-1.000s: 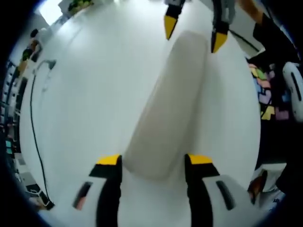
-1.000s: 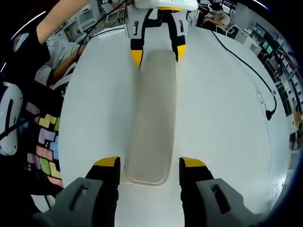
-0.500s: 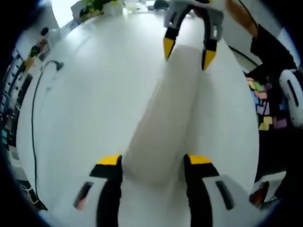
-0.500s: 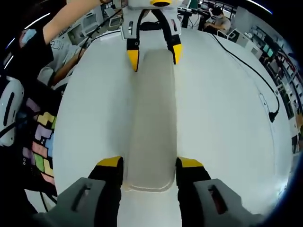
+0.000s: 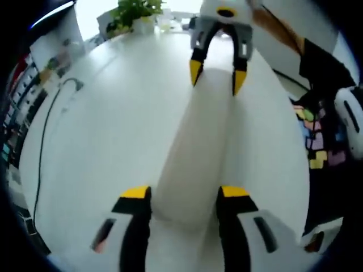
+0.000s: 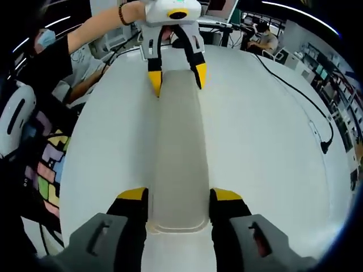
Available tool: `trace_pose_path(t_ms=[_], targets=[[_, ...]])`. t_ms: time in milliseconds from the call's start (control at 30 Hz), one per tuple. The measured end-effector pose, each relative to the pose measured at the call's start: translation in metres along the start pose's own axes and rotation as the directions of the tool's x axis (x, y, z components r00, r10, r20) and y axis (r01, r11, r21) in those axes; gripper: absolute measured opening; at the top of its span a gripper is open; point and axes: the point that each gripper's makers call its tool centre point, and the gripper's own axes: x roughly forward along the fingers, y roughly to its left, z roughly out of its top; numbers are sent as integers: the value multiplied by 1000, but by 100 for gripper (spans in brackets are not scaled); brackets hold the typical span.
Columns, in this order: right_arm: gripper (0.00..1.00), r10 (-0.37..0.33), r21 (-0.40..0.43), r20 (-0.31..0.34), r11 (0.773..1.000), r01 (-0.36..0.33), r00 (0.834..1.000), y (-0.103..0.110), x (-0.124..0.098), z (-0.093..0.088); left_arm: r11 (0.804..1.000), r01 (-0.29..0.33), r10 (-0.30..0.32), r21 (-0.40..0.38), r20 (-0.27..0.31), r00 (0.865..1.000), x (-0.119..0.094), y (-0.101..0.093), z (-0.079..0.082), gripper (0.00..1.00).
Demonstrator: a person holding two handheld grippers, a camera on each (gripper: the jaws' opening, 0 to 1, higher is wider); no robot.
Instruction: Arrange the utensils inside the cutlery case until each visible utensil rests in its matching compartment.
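A long, pale, closed cutlery case (image 5: 195,141) lies on the white table (image 5: 113,113). In the left gripper view, my left gripper (image 5: 184,195) straddles its near end with both yellow-tipped jaws pressed against its sides. At the far end, my right gripper (image 5: 216,76) clasps the case the same way. In the right gripper view the case (image 6: 178,141) runs away from me: my right gripper (image 6: 180,198) holds the near end and my left gripper (image 6: 176,78) the far end. What lies inside the case is hidden.
A black cable (image 5: 45,141) curls over one side of the table, also seen as cable (image 6: 300,96). A colourful puzzle mat (image 6: 48,170) lies on the floor beyond the table edge. A person's arm (image 6: 108,20) reaches in. A potted plant (image 5: 136,14) stands at the far end.
Both grippers have slid further along the case ends and their jaws have narrowed onto its sides. Each view shows the opposite gripper lower and larger as the cameras moved.
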Motion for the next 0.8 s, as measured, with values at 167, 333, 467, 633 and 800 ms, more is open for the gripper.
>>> trace_pose_path(t_ms=[167,333,467,633,800], targets=[[44,-16,-32,28,999,17,999,-6,-6,-2,1000,-11,11,-3,5,1000,4,3,7,48],[44,-45,-68,38,997,48,998,-19,-26,-6,1000,-15,15,-5,15,1000,10,8,21,48],[44,-49,-74,24,996,50,999,-28,-36,-15,1000,-15,15,1,52,999,14,11,40,47],[44,-61,-95,28,993,64,998,-42,-37,-24,1000,-28,27,13,51,998,19,22,53,47],[45,-60,-98,11,993,61,998,-58,-33,-33,999,-41,40,14,49,998,23,35,58,47]])
